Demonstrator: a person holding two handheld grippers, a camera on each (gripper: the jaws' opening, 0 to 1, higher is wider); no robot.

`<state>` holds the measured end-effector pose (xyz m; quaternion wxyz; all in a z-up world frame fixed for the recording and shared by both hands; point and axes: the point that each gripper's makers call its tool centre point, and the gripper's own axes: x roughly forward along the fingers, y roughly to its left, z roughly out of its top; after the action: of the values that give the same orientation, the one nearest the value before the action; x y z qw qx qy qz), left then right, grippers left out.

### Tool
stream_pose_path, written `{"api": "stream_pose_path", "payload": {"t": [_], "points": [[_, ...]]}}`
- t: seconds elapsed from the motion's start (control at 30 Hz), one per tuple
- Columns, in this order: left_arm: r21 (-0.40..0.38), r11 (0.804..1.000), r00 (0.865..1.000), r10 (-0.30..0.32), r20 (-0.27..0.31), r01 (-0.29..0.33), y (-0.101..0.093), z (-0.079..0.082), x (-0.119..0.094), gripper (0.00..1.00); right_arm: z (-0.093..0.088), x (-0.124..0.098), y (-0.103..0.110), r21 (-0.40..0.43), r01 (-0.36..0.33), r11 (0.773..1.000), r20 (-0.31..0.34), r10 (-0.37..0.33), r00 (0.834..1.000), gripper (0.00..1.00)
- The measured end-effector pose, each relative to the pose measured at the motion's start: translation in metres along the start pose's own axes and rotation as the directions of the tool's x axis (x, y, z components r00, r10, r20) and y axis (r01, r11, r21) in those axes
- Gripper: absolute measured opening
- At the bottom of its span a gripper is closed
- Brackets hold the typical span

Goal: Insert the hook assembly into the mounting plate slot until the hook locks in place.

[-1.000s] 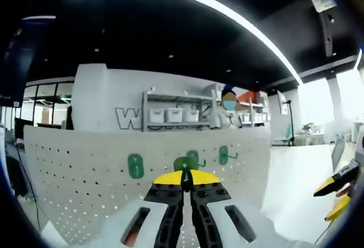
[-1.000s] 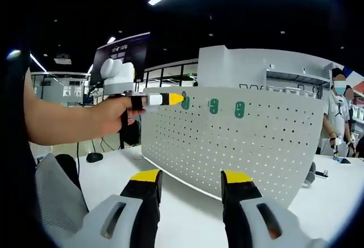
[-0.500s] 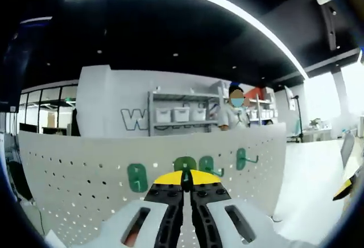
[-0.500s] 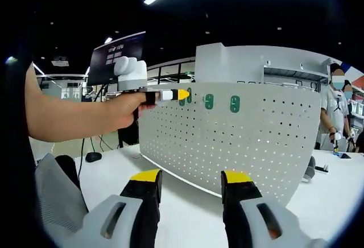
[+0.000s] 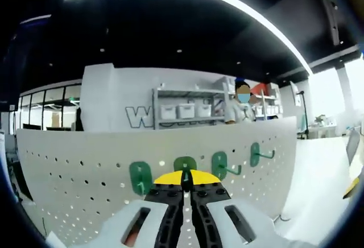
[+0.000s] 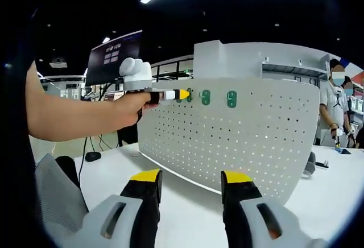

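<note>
Pegboard (image 5: pixel 74 174) of pale grey, drilled with rows of small holes, stands upright on a white table (image 6: pixel 187 208) and serves as the mounting plate. In the left gripper view, going left to right along its upper part, four green hook assemblies sit against it: one plate (image 5: pixel 140 177) at the left, then one (image 5: pixel 185 165) directly above the yellow tips of the left gripper (image 5: pixel 187 177), then a third (image 5: pixel 219 164) with its hook pointing out, then a fourth (image 5: pixel 255 154) near the board's right edge. The left gripper's jaws are pressed together with the second green plate just at their tips; whether they actually pinch it cannot be told, since the tips hide the contact.

In the right gripper view, a person's forearm (image 6: pixel 74 120) reaches in from the left, holding the left gripper with its yellow tip against the top left corner of the pegboard, beside the green plates. The right gripper (image 6: pixel 190 182) hangs low over the table in front of the board, its two jaws spread wide apart with nothing between them. Farther right, people stand behind the board's far edge.
</note>
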<state>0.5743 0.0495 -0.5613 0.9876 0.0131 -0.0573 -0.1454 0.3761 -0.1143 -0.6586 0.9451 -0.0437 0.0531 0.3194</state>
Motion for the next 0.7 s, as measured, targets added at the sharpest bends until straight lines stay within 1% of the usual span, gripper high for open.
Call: {"api": "stream_pose_path", "payload": {"t": [0.13, 0.43, 0.7], "points": [[0.009, 1.0, 1.0, 0.004, 0.008, -0.004, -0.0001, 0.0024, 0.0024, 0.02, -0.0011, 0.0007, -0.0008, 0.004, -0.001, 1.0, -0.004, 0.001, 1.0, 0.4], [0.014, 1.0, 1.0, 0.009, 0.01, -0.009, 0.0002, 0.0022, 0.0052, 0.02, -0.0002, -0.0007, -0.0039, 0.008, 0.005, 1.0, -0.001, -0.005, 1.0, 0.4], [0.042, 0.999, 1.0, 0.013, 0.013, -0.014, -0.0006, 0.003, 0.0053, 0.02, -0.0021, -0.0026, -0.0064, 0.013, 0.009, 1.0, -0.004, -0.009, 1.0, 0.4]]}}
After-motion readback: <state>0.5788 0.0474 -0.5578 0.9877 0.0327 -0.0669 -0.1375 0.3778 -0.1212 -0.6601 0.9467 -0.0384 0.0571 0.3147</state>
